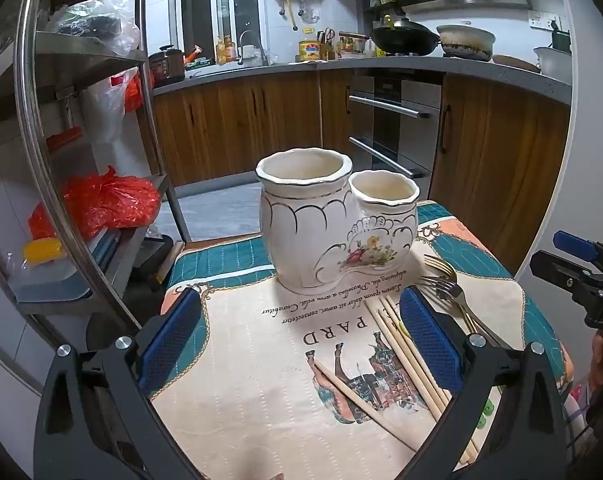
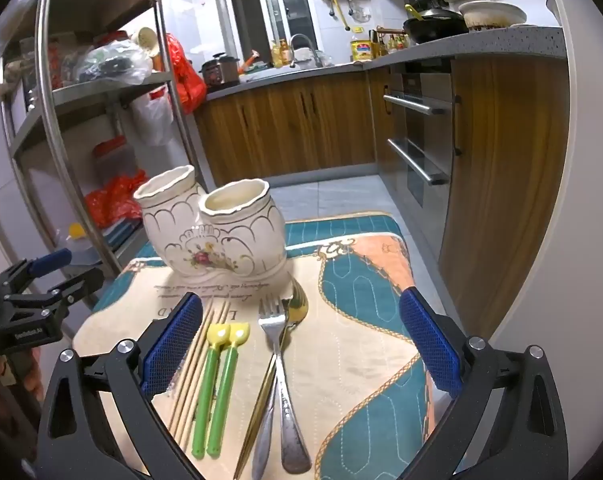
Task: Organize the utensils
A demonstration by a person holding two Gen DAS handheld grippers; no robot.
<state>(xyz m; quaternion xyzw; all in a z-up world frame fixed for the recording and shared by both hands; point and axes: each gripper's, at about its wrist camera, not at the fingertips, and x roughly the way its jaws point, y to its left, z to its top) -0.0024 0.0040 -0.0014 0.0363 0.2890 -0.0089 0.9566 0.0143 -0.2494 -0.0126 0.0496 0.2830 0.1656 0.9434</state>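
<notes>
A white ceramic two-cup utensil holder (image 1: pixel 333 220) stands empty at the far end of the patterned mat (image 1: pixel 261 380); it also shows in the right wrist view (image 2: pixel 217 228). Wooden chopsticks (image 2: pixel 195 368), two green-handled yellow-tipped utensils (image 2: pixel 217 384), a silver fork (image 2: pixel 279 356) and a gold spoon (image 2: pixel 295 304) lie on the mat. My right gripper (image 2: pixel 301 340) is open above the forks and green utensils. My left gripper (image 1: pixel 301 336) is open and empty over the mat, chopsticks (image 1: pixel 405 356) by its right finger, forks (image 1: pixel 445 284) beyond.
A metal shelf rack (image 1: pixel 81 160) with bags stands to the left of the table. Wooden kitchen cabinets and an oven (image 1: pixel 397 128) lie beyond the table's far edge. The other gripper shows at the right edge (image 1: pixel 581 280) of the left wrist view.
</notes>
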